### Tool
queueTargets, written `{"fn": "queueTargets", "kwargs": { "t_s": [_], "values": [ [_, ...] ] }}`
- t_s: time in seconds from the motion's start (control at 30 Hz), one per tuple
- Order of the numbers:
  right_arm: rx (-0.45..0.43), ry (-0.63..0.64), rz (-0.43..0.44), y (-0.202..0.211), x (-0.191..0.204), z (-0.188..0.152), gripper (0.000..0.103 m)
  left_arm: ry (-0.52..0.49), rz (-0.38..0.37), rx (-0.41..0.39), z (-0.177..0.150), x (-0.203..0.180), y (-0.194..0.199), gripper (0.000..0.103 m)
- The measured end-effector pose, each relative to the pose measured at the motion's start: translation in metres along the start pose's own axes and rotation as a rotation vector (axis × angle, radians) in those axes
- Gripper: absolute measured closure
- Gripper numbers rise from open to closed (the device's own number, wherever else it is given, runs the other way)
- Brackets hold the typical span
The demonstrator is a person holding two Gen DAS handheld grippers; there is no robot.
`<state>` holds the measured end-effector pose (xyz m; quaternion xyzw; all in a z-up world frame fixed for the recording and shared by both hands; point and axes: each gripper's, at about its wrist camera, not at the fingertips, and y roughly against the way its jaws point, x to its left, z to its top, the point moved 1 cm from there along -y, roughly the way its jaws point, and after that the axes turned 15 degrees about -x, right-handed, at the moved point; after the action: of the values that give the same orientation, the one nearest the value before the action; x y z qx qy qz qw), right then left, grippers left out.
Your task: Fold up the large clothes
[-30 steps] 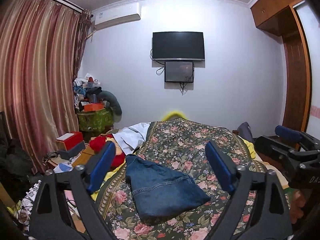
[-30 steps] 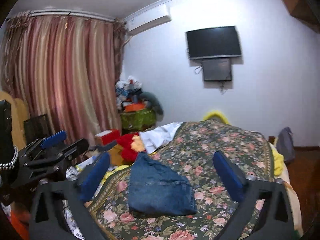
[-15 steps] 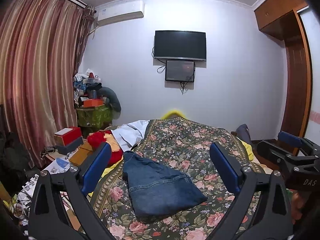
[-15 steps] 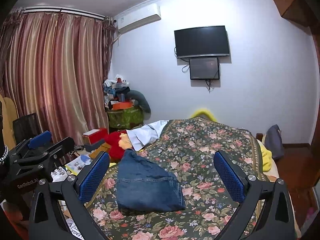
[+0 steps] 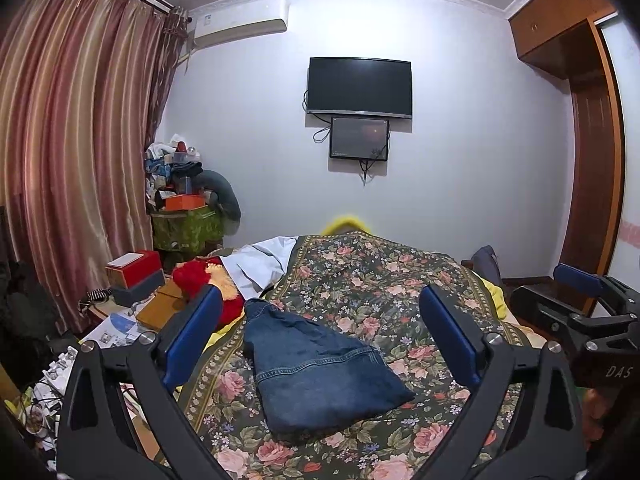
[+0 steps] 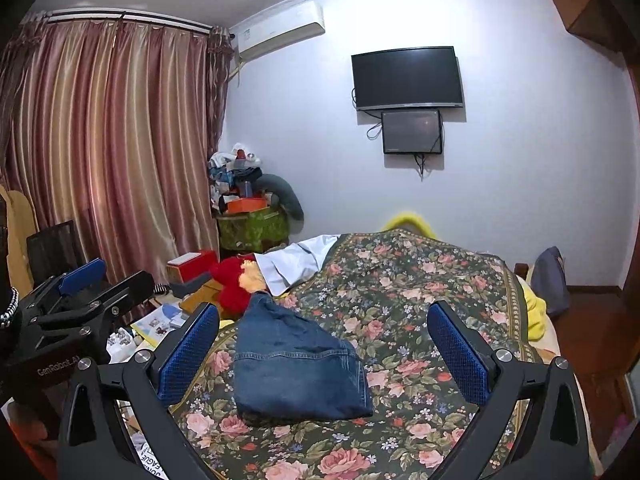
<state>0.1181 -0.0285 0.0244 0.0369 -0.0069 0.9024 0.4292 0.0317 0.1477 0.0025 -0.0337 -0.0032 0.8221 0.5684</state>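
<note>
Blue denim on a dark floral bedspread

The folded jeans (image 5: 316,364) are deep blue; the bedspread (image 5: 384,280) is dark green with pink roses. Left, the curtains (image 5: 76,152) are striped maroon and gold. The fingers (image 6: 188,354) have blue pads.

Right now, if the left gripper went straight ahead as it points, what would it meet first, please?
Probably the folded denim garment on the floral bedspread; the left gripper is open and aims slightly downward, though depth is uncertain.

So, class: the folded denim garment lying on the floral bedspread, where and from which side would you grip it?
Probably the thick folded near edge of the denim garment, approached low from the viewer's side: it lies flat on the floral bedspread, and that edge bulges nearest both open grippers, left gripper and right gripper.
</note>
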Motion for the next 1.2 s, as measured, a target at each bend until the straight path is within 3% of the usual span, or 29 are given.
{"fn": "queueTargets", "kwargs": {
  "t_s": [1.2],
  "values": [
    [0.000,0.004,0.022,0.0029,-0.0092,0.0039,0.000,0.012,-0.002,-0.001,-0.0007,-0.0036,-0.0015,0.003]
  ]
}}
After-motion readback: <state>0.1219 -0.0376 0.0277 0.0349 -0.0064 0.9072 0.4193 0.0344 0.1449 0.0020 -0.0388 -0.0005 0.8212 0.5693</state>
